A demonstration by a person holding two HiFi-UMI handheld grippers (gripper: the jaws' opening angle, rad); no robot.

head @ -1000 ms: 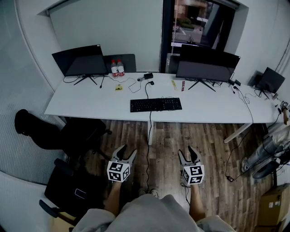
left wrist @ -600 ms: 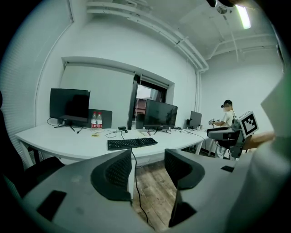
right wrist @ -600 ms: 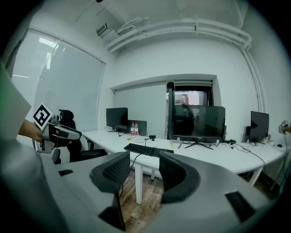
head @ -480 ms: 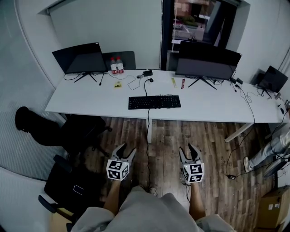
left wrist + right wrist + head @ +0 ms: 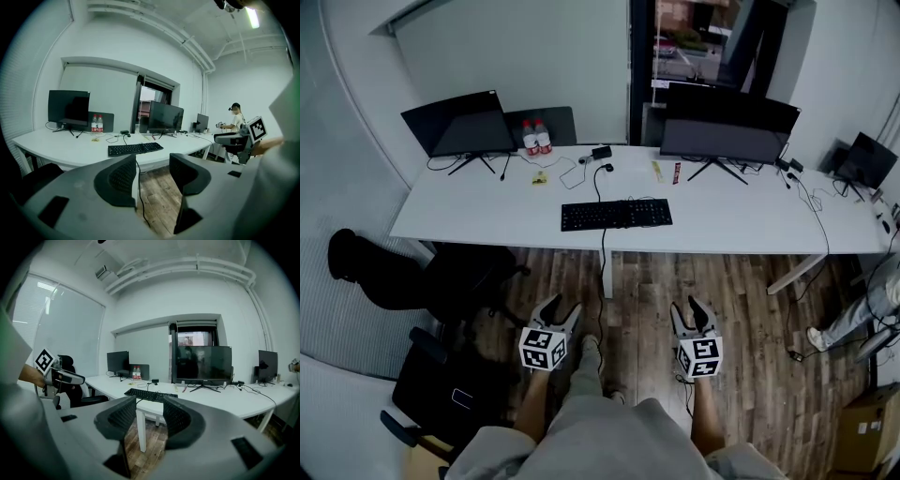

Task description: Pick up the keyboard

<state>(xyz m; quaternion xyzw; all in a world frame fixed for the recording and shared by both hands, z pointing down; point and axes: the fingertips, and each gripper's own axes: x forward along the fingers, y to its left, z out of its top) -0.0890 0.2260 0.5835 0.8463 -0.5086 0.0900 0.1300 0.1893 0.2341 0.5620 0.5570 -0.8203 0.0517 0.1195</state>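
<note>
White counter holds the keyboard, likely stiff and light; take its short ends. Your left gripper and right gripper fingers stand open.

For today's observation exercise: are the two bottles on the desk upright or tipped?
Upright. Both bottles stand caps-up, side by side on the desk, next to the left monitor.

Grey claws, marker cubes, perhaps grey shirt.

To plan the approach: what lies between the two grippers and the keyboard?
Head view: wooden floor, a hanging cable and the table's front strip separate left gripper and right gripper from the keyboard.
</note>
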